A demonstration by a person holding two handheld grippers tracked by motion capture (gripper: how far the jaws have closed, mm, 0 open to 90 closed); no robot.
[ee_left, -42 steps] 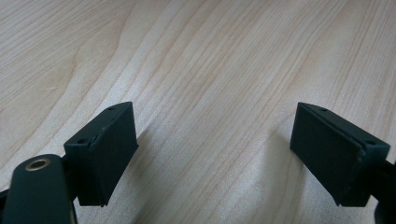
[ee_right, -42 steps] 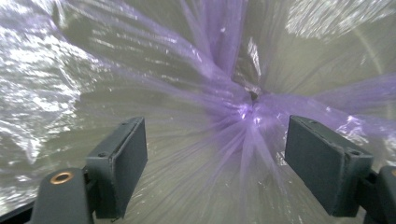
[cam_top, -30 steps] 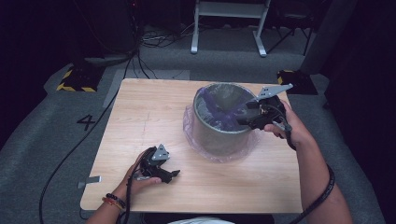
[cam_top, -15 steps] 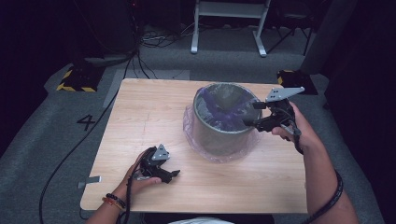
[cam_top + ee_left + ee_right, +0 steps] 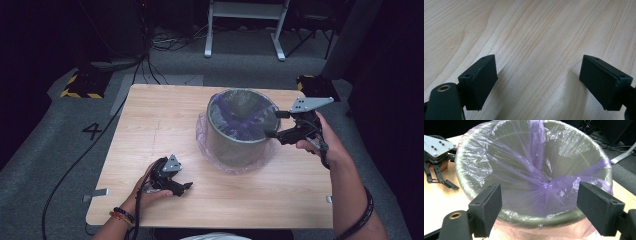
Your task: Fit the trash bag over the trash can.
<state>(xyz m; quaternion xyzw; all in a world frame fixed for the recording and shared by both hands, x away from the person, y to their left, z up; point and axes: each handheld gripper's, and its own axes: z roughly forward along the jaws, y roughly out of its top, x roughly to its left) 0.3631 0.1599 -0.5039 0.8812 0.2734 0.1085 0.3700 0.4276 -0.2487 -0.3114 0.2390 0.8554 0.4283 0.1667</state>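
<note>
A grey metal bucket point(image 5: 240, 140) stands on the wooden table point(image 5: 150, 130), lined with a thin purple plastic bag point(image 5: 235, 117) that drapes over its rim and bunches near the right edge point(image 5: 554, 186). My right gripper point(image 5: 272, 125) hovers open at the bucket's right rim, its jaws spread wide either side of the bunched plastic point(image 5: 541, 202), touching nothing. My left gripper point(image 5: 186, 187) rests low on the table near the front left, open, with bare wood between its jaws point(image 5: 539, 82). In the right gripper view the left gripper point(image 5: 439, 167) lies beyond the bucket.
Excess bag plastic point(image 5: 227, 167) pools on the table around the bucket's base. Cables point(image 5: 100, 145) run over the grey floor at the left, beside a floor mark "4" point(image 5: 93, 131). A white stand's legs point(image 5: 245, 30) sit behind the table.
My right gripper has drawn back from the bucket's rim toward the right and stands a little lower. The left gripper has stayed in place.
</note>
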